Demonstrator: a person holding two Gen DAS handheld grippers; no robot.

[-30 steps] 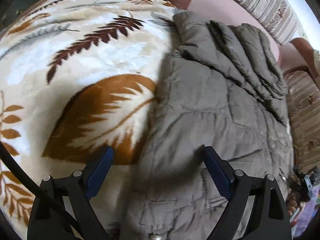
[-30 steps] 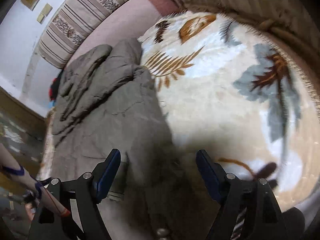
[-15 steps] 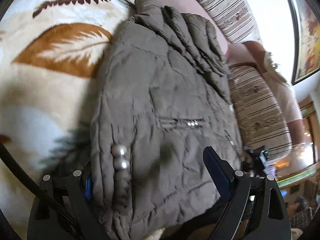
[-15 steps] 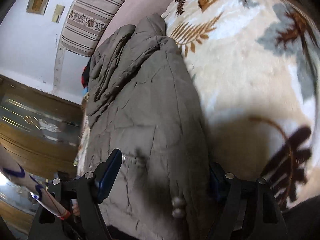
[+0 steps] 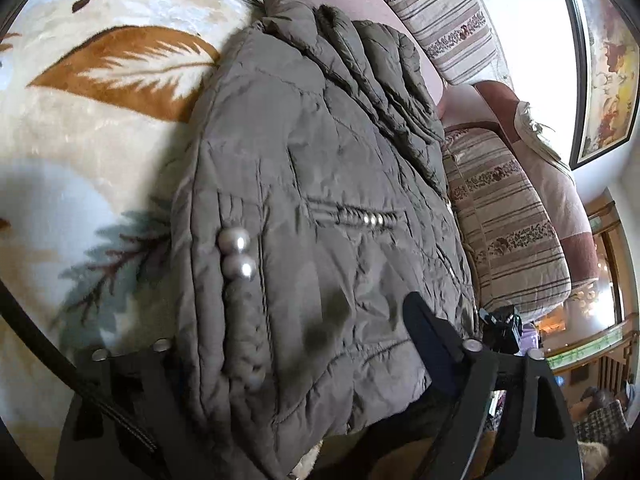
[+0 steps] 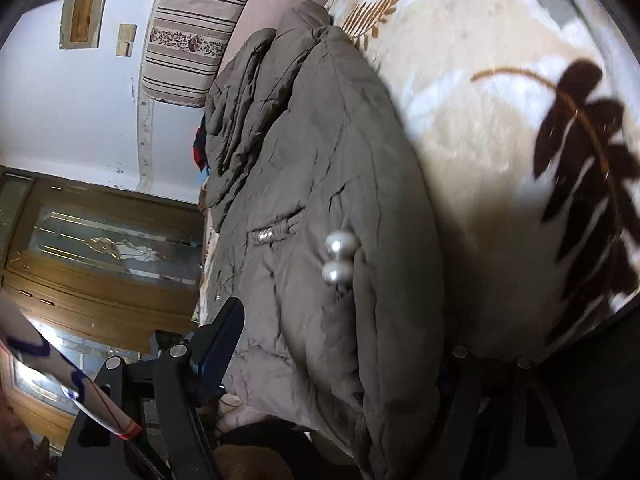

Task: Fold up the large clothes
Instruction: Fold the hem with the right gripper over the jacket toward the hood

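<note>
Jacket (image 5: pixel 320 208), a large olive-grey quilted one, fills the middle of both wrist views and lies on the leaf-patterned blanket (image 5: pixel 80 140), which takes up the left half of the left wrist frame and the right half of the right wrist frame. Its far end, at the top of each frame, is bunched into thick ridged folds. Its near hem hangs out toward the cameras, off the blanket's surface.

Next in size, a striped sofa cushion (image 5: pixel 504 216) sits to the right of the jacket in the left wrist view, with a framed picture (image 5: pixel 604 60) on the wall at the upper right. In the right wrist view a wooden door (image 6: pixel 100 240) with a glass panel fills the left middle of the frame.

The left tongs (image 5: pixel 288 344) straddle the jacket's near edge: the right finger shows at the lower right of the frame, the left finger is buried under the fabric, and the prongs stand wide, released. The right tongs (image 6: pixel 340 344) straddle the same hem, the blue-padded left finger (image 6: pixel 224 340) visible at lower left and the other one hidden behind the cloth; they too are spread apart.

Two pearl-like buttons (image 5: pixel 237 254) sit one above the other near the jacket's front edge, and a small row of studs (image 5: pixel 372 219) marks a pocket.
</note>
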